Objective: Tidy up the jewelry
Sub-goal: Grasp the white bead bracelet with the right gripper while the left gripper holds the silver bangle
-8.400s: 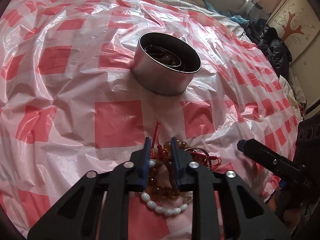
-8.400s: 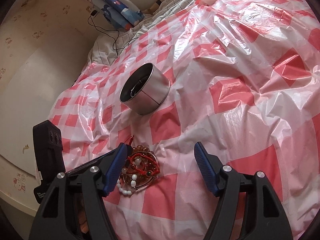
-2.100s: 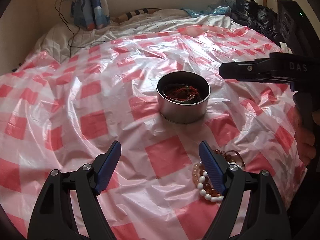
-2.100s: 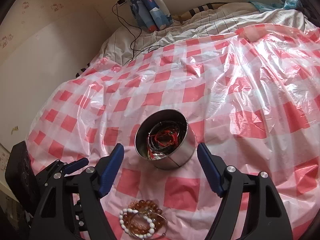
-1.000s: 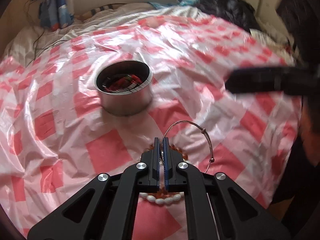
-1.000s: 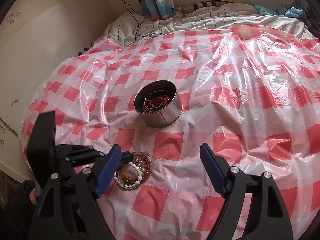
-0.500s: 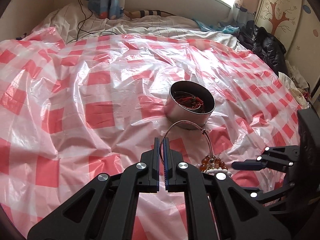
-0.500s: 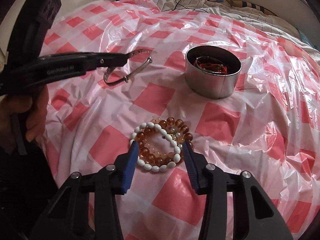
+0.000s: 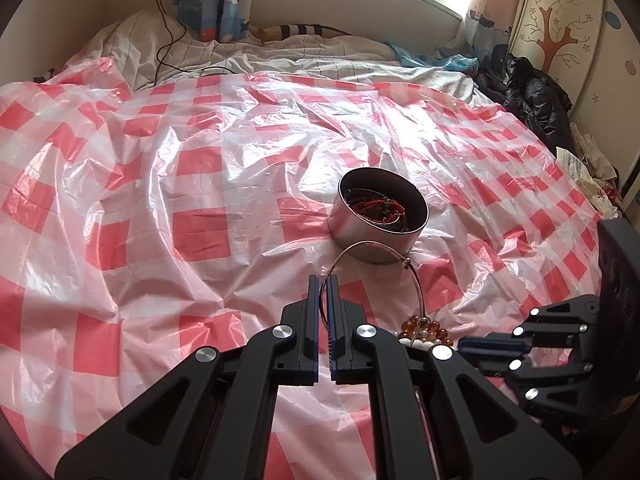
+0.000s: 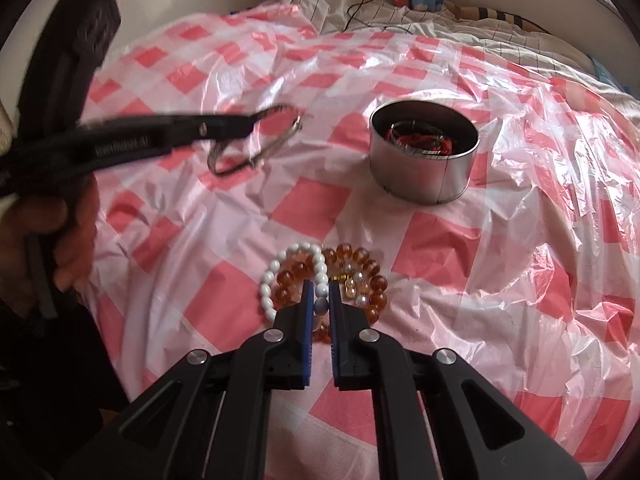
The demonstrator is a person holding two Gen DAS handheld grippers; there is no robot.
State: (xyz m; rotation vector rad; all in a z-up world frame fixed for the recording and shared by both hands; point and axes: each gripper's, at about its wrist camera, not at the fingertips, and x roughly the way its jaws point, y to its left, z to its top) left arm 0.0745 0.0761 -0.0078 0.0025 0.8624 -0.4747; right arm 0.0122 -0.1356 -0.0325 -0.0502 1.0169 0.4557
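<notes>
My left gripper [image 9: 323, 280] is shut on a thin silver bangle [image 9: 416, 276], which hangs in the air in front of the round metal tin [image 9: 372, 246]. The tin holds red cord and other jewelry. The right wrist view shows that same left gripper [image 10: 244, 122] and its bangle [image 10: 256, 148] blurred, above the sheet and left of the tin [image 10: 420, 176]. My right gripper [image 10: 320, 292] is down on a small pile, its jaws closing. They pinch a bead of the white bead bracelet [image 10: 296, 250]. An amber bead bracelet [image 10: 360, 258] lies against it.
A crinkled pink-and-white checked plastic sheet [image 9: 200, 184] covers the bed. Bedding, a black cable [image 9: 168, 40] and a curtain lie at the far edge, and dark clothes [image 9: 528, 92] at the right. A hand [image 10: 68, 240] holds the left gripper's handle at the left.
My right gripper came down onto the bead pile and closed from wide open onto the white bracelet. The left gripper lifted the bangle off the pile and carried it up and to the left.
</notes>
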